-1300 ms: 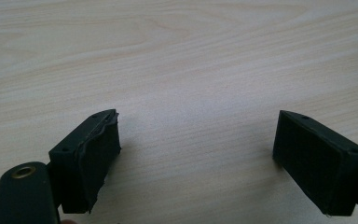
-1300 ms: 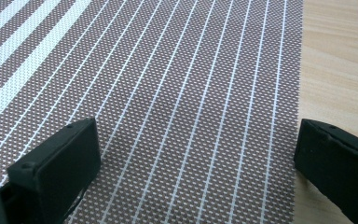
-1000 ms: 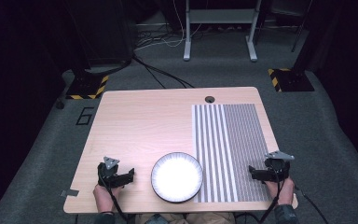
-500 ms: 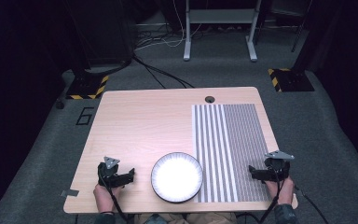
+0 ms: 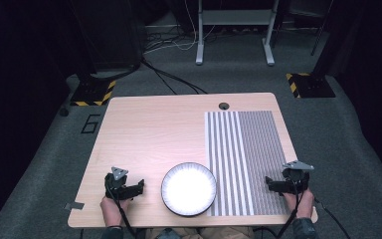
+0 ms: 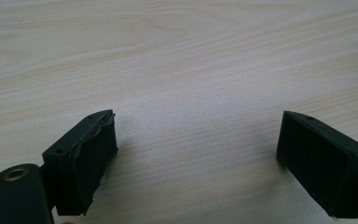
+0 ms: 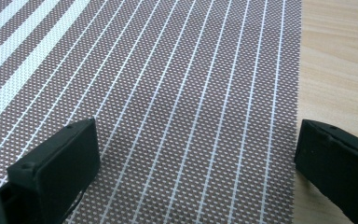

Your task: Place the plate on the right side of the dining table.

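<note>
A round white plate with a dark rim sits at the table's near edge, between my two hands. To its right lies a striped brown-and-white placemat. My left gripper rests low on bare wood left of the plate, open, with nothing between its jaws. My right gripper is open too, over the placemat's near right part, with one jaw beyond the mat's edge above wood.
The light wooden table has a round cable hole at its far edge. Beyond the table are grey carpet, cables, a desk frame and yellow-black striped floor plates.
</note>
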The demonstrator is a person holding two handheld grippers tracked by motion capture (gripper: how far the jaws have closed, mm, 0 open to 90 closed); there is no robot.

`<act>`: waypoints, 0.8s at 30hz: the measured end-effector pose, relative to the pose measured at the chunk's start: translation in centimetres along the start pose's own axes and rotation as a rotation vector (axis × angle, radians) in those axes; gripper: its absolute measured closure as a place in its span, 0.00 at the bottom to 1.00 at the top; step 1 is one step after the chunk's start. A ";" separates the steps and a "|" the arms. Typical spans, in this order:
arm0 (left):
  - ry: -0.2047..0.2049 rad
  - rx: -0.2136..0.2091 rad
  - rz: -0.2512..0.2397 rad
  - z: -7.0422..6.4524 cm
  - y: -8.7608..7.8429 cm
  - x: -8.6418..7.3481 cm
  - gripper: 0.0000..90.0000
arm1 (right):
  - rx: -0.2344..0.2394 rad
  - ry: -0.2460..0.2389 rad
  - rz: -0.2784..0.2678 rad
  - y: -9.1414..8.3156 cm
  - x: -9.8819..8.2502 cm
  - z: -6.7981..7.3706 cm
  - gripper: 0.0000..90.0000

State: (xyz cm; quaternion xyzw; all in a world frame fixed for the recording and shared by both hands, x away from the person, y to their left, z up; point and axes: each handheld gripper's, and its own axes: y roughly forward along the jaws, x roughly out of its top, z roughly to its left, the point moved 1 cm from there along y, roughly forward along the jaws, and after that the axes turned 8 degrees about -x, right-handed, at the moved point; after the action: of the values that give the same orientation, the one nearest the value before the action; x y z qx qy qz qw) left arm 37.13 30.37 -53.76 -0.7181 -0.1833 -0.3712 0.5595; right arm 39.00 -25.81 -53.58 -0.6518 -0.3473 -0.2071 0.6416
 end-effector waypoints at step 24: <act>0.034 -0.081 0.001 -1.5 -0.7 0.7 0.06 | 0.112 -0.019 -0.039 -2.8 2.3 3.4 0.02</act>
State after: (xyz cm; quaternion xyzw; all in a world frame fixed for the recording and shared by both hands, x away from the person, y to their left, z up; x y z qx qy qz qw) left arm 36.61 29.03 -52.65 -0.7338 -0.1581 -0.3902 0.5332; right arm 37.92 -22.22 -50.28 -0.6098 -0.3773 -0.1937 0.6696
